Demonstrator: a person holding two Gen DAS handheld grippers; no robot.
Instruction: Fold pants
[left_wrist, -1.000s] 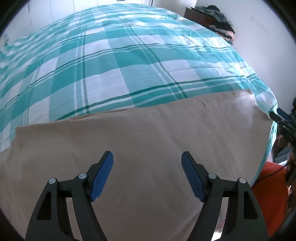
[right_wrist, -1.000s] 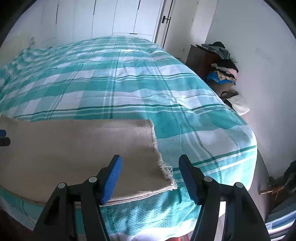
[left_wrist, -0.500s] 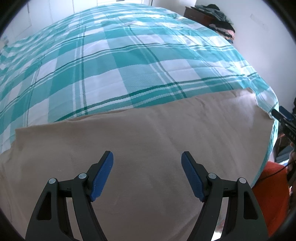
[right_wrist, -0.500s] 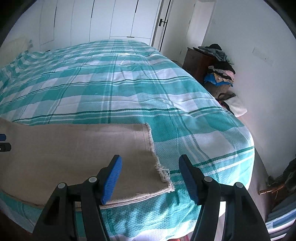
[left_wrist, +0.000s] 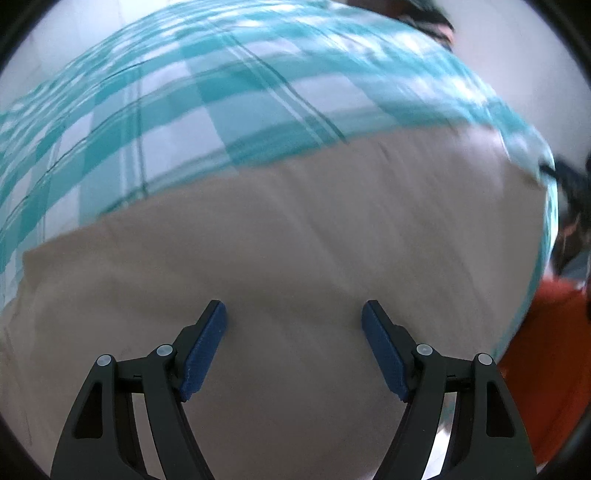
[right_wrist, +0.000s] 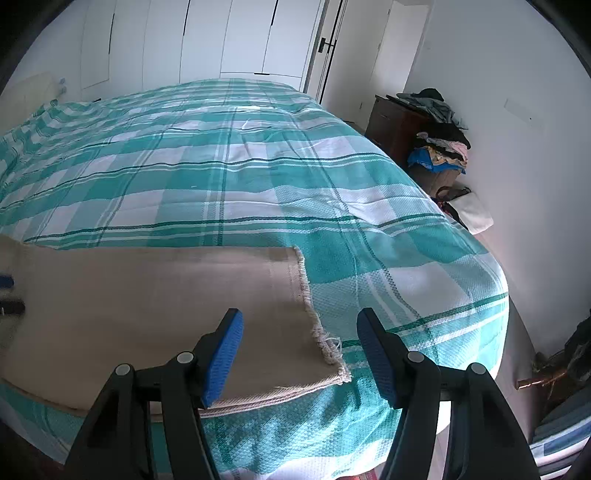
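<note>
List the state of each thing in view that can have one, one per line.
Pants: lying flat on the bed, frayed hem toward the right, not gripped.
Left gripper: open, over the pants, holding nothing.
Right gripper: open, above the frayed hem, holding nothing.
Bedspread: spread smooth.
Wardrobe doors: closed.

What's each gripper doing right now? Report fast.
Left gripper: open, empty, above the beige pants.
Right gripper: open, empty, over the pants' frayed hem.
</note>
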